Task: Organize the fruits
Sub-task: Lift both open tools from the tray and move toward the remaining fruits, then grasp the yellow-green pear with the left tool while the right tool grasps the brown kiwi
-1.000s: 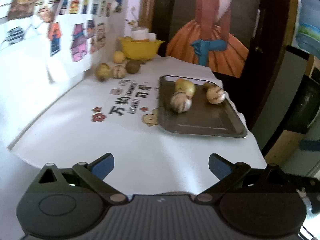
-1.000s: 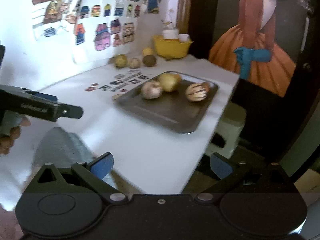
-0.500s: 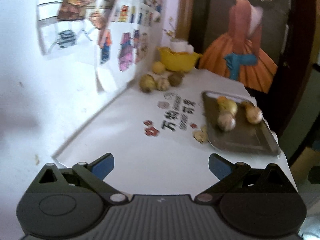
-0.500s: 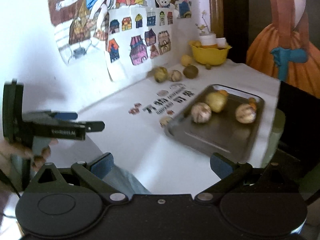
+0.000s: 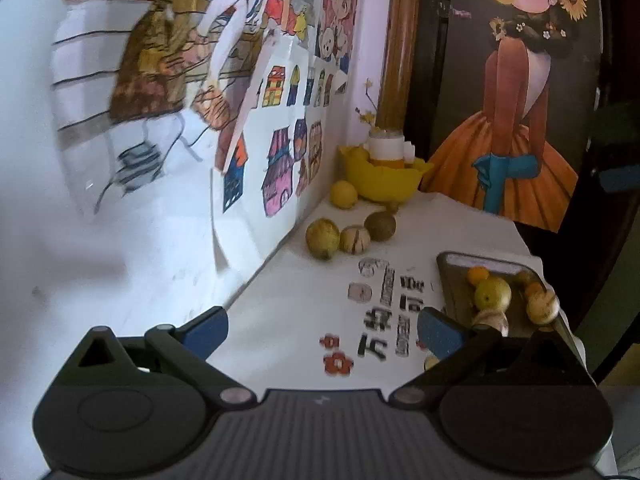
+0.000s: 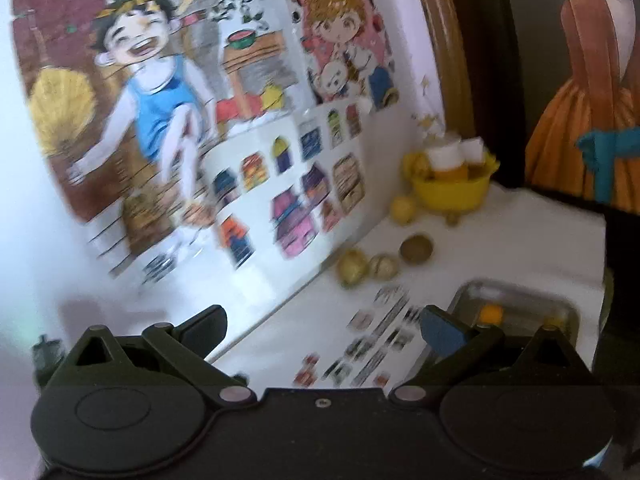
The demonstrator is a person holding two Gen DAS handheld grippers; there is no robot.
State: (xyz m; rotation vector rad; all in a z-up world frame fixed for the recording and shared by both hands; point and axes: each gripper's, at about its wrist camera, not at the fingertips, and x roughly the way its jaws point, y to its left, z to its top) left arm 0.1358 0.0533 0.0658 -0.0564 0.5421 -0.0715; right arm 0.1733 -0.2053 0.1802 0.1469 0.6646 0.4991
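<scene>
A grey metal tray (image 5: 452, 280) at the table's right holds several fruits, among them a yellow-green one (image 5: 492, 294) and a striped one (image 5: 542, 308); the tray also shows in the right wrist view (image 6: 516, 294). Three fruits (image 5: 354, 236) lie in a row by the wall, with a yellow fruit (image 5: 343, 195) behind them, also seen blurred in the right wrist view (image 6: 380, 266). My left gripper (image 5: 322, 330) is open and empty above the table's near edge. My right gripper (image 6: 322, 330) is open and empty, short of the tray.
A yellow bowl (image 5: 384, 180) with cups stands at the back by the wall. A wall with drawings (image 5: 180, 120) runs along the table's left side. The white table (image 5: 460, 224) bears printed stickers. A dark panel with a painted girl (image 5: 512, 120) stands behind.
Both grippers have swung left and risen, so the wall fills more of each view and the tray has slid to the lower right. The left gripper has dropped out of the right view.
</scene>
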